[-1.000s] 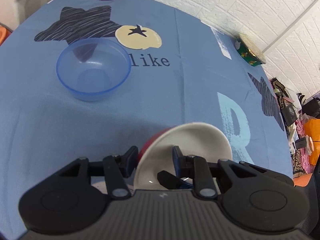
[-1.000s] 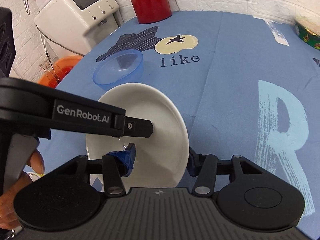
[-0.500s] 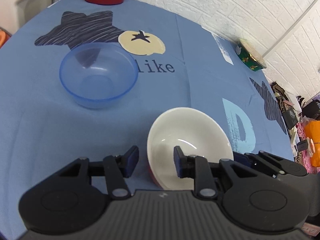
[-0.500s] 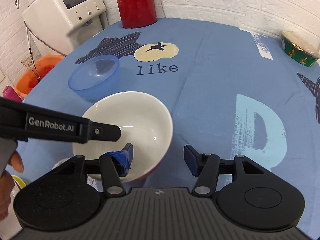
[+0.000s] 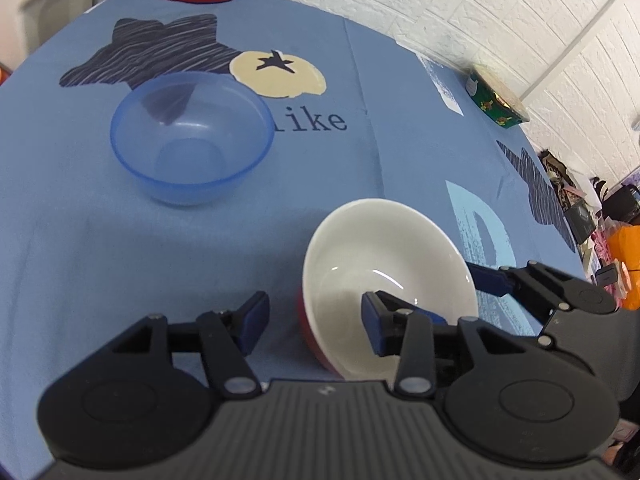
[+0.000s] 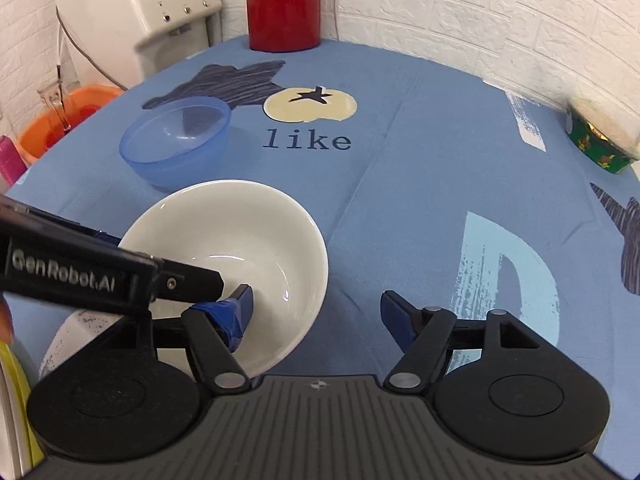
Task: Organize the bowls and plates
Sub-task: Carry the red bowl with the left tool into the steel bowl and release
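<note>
Because both sets of fingers stand spread and close about the same bowl, the likeliest trouble from here is a knock; the white bowl (image 5: 390,276), red on its outside, sits upright on the blue-clothed surface (image 5: 100,264), and a careless pull sideways could catch its rim, tip it or slide it along the cloth; a ceramic-looking bowl would probably skate easily on smooth fabric, so I judge a drag more likely than a topple; the two tools are also near one another at the bowl's rim, and could clash if both move at once.

The left gripper (image 5: 314,322) is wide open and holds nothing; its right finger sits over the rim, inside the white bowl, while its left finger stands outside over the bare cloth, so the near wall of the bowl lies between the two, apparently ungripped; whether the inner finger touches the glaze I cannot tell.

The right gripper (image 6: 316,312) is likewise wide open and empty; in its own view its left finger hangs inside the bowl's near right part and its right finger stands well clear over the cloth; the right wall of the bowl lies between them.

The translucent blue bowl (image 6: 176,142) rests apart, farther back on the surface near the printed word "like" (image 6: 307,140); if the white bowl is meant to nest with it, a fresh and firm hold on the rim would be needed first; a speckled dish (image 6: 76,334) shows at the near left edge of the right view, partly hidden.
</note>
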The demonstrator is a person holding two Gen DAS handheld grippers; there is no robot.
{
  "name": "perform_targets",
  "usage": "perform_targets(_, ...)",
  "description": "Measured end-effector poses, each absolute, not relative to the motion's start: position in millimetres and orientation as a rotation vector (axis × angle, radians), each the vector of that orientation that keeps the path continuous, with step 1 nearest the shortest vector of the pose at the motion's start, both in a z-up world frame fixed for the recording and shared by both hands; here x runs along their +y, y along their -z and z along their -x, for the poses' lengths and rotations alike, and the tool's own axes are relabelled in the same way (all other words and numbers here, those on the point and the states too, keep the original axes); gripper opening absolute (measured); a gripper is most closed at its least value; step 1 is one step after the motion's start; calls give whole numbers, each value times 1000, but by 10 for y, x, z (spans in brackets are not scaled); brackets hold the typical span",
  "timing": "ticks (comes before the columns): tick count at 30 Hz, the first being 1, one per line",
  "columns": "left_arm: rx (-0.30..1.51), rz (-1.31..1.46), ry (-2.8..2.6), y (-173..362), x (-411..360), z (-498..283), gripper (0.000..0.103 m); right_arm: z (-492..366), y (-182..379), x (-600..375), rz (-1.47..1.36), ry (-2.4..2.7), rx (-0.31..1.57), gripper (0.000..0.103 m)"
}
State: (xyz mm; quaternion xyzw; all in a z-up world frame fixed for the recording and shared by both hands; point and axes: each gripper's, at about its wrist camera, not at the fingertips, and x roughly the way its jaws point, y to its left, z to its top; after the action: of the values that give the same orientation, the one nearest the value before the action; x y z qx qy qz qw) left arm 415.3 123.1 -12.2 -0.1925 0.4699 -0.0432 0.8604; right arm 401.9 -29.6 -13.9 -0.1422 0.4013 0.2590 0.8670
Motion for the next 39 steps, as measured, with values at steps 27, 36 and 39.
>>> perform_targets(27, 999, 374, 92, -27, 1299, -4021, 4, -3799, -46, -102, 109, -528, 1080, 34)
perform_targets(36, 972, 394, 174, -492, 926, -3465, 4, -3275, -469, -524, 101, -470, 1047, 34)
perform_targets(39, 968, 376, 212, -551, 669, -3218, 4, -3003, -539, -727, 115, -429, 1041, 35)
